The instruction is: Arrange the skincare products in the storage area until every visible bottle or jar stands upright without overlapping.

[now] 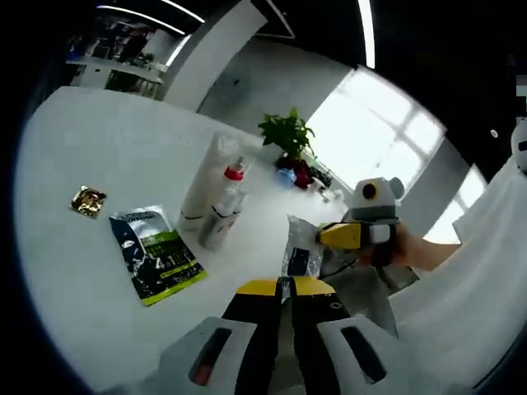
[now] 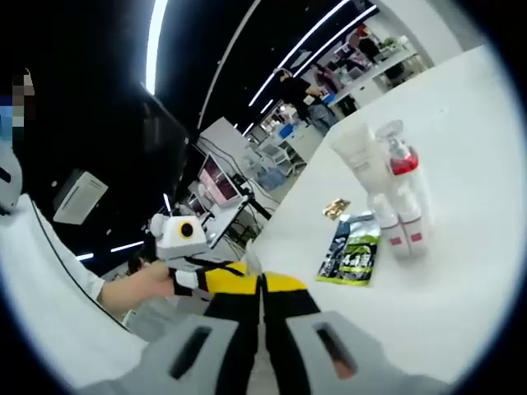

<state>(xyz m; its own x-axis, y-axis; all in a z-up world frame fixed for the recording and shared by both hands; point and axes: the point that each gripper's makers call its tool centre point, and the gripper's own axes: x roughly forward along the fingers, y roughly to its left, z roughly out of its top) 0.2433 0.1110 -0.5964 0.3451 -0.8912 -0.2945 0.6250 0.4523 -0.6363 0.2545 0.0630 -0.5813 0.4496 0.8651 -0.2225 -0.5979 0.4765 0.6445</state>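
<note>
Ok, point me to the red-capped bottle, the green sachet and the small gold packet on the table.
Red-capped bottle (image 1: 233, 174): left gripper view, on its red cap.
Green sachet (image 1: 156, 253): left gripper view, middle of its printed face.
Small gold packet (image 1: 87, 201): left gripper view, centre of the wrapper.

My table (image 1: 90, 140) – matt white, smooth. Glossy foil sachet (image 1: 155, 253), crinkly gold wrapper (image 1: 87, 201). White plastic tube (image 1: 206, 185), clear plastic bottle (image 1: 226, 206) with red collar – both shiny. My jaws: matt black, yellow tips.

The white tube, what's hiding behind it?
In the right gripper view, the white tube partly covers a red-capped bottle behind it. That bottle's far side is hidden.
</note>
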